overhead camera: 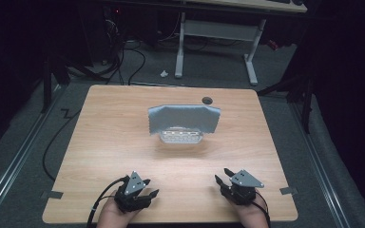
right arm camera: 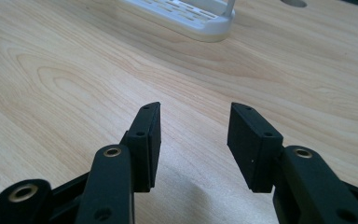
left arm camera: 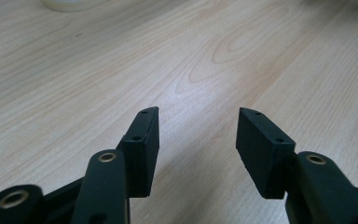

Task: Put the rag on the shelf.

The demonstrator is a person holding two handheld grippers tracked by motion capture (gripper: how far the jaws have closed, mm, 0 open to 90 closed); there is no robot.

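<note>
A grey cloth hangs over a white slotted rack in the middle of the wooden table. In the right gripper view the rack's white base lies ahead at the top. My left gripper rests near the front edge at the left, open, with nothing between its jaws. My right gripper rests near the front edge at the right, also open and empty. In the left gripper view the left gripper shows bare wood in its gap. The right gripper likewise has bare wood in its gap.
A round cable hole sits near the table's far edge. Bits of grey tape mark the front corners. Beyond the table stand a white desk frame and cables on the floor.
</note>
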